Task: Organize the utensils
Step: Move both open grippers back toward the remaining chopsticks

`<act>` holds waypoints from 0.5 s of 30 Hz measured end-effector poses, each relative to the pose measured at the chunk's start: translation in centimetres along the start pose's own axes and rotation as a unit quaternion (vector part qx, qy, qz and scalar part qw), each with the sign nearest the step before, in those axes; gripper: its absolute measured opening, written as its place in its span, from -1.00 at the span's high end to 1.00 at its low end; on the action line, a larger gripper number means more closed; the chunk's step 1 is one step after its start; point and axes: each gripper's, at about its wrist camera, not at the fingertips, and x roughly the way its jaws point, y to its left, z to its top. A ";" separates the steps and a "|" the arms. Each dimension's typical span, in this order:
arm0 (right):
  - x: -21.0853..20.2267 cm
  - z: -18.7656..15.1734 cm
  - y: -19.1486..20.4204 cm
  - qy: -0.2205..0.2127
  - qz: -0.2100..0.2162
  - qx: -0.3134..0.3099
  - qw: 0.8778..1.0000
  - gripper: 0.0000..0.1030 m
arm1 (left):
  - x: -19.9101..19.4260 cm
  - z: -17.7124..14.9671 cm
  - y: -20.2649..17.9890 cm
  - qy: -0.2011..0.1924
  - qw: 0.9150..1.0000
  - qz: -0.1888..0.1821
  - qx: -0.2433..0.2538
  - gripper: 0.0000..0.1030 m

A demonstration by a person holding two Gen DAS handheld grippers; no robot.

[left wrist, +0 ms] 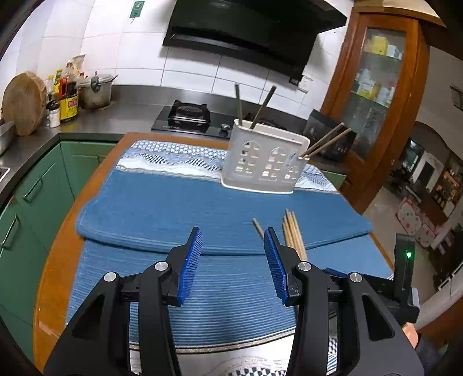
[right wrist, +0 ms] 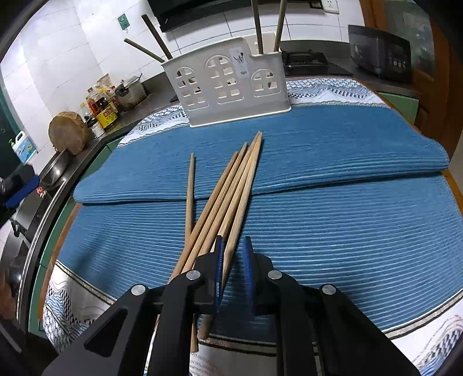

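Several light wooden chopsticks [right wrist: 231, 188] lie in a loose bundle on the blue cloth [right wrist: 332, 231], and one more [right wrist: 190, 188] lies just left of them. My right gripper [right wrist: 233, 241] is low over their near ends, its jaws narrow around the rightmost chopstick, with cloth showing between it and the right pad. The white holder [right wrist: 228, 84] with window cut-outs stands upright behind and holds dark chopsticks [right wrist: 258, 26] at both ends. My left gripper [left wrist: 233, 240] is open and empty, just left of the bundle [left wrist: 292, 231] and well short of the holder [left wrist: 263, 162].
The cloth covers a wooden table [left wrist: 55, 260] with green cabinets [left wrist: 37, 185] to the left. Behind it a grey counter carries a gas stove [left wrist: 188, 114], a pot [left wrist: 97, 89], sauce bottles [left wrist: 68, 104] and a round chopping block [left wrist: 23, 104]. A black appliance [right wrist: 379, 52] sits behind the holder.
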 end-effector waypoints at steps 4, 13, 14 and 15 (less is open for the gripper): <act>0.6 0.1 0.0 0.004 -0.002 0.013 1.000 0.78 | 0.5 -0.7 0.8 0.009 1.000 0.000 -0.010 0.12; 2.0 -0.1 0.4 0.012 -0.021 0.017 1.000 0.80 | 1.2 -1.4 1.3 0.019 1.000 -0.003 -0.016 0.12; 2.0 -0.1 0.5 0.012 -0.025 0.014 1.000 0.80 | 1.3 -1.5 1.3 0.020 1.000 -0.003 -0.018 0.12; 2.1 -0.2 0.6 0.012 -0.028 0.011 0.999 0.80 | 1.3 -1.5 1.3 0.021 1.000 -0.003 -0.018 0.12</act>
